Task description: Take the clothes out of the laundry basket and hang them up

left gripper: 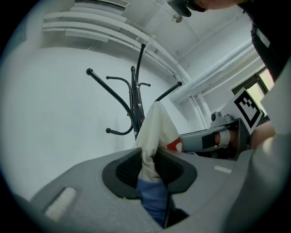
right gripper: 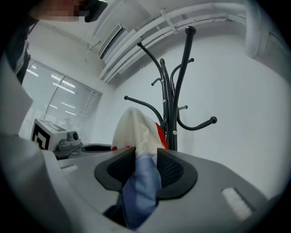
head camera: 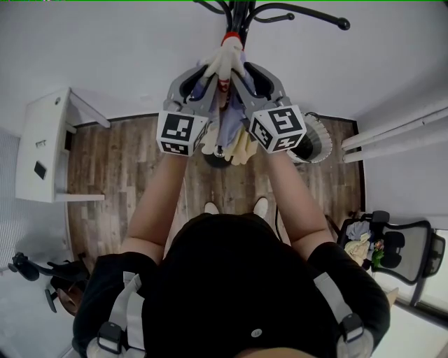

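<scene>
A cream, blue and red garment [head camera: 225, 61] hangs bunched against the black coat stand [head camera: 241, 14], its tail drooping toward the floor. My left gripper [head camera: 204, 78] and right gripper [head camera: 245, 75] are raised side by side at the stand, each pinching a fold of it. In the left gripper view the cloth [left gripper: 154, 127] runs down between the dark pads [left gripper: 128, 169] of the left gripper [left gripper: 148, 166]. In the right gripper view the right gripper [right gripper: 145, 164] squeezes the blue part of the garment [right gripper: 134, 127]. The stand's hooks [right gripper: 211, 120] rise just behind.
A white slatted laundry basket [head camera: 316, 140] stands on the wood floor right of the stand's base [head camera: 218, 161]. A white desk [head camera: 45, 147] is at the left wall. An office chair [head camera: 399, 245] with clothes on it sits at the right. The person's feet are below the grippers.
</scene>
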`<state>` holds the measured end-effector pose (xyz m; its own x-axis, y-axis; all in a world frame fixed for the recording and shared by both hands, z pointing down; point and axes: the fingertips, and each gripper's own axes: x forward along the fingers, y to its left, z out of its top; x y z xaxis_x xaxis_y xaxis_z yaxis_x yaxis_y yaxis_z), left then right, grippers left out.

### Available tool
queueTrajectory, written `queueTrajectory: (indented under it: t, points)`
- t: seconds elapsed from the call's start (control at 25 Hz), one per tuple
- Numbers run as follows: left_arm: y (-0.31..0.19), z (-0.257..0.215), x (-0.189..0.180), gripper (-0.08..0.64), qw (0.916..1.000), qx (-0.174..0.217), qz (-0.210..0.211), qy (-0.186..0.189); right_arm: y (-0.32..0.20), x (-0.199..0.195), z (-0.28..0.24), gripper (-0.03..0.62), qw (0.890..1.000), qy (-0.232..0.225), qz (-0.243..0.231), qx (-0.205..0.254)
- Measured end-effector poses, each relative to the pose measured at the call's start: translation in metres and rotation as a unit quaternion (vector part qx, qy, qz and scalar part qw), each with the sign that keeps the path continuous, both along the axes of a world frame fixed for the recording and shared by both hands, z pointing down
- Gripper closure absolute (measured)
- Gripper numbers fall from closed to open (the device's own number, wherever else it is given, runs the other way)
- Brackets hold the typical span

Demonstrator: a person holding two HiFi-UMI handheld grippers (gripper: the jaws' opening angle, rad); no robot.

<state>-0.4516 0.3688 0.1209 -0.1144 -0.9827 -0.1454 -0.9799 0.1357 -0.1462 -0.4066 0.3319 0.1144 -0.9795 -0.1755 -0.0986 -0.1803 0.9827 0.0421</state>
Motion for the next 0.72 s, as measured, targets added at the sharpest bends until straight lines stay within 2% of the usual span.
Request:
queueTrajectory:
  t: [0.56,0.72]
  points:
    - [0.015,0.003,0.007,0.459,0.9994,0.016,0.027,-0.013,0.008,0.011,-0.005,0.433,1.000,-0.021,-0.002,0.001]
    - [0.015,0.005,0.014,0.364,0.9983,0.017,0.053,-0.014,0.008,0.012,-0.004,0.433,1.000,-0.018,-0.003,0.002]
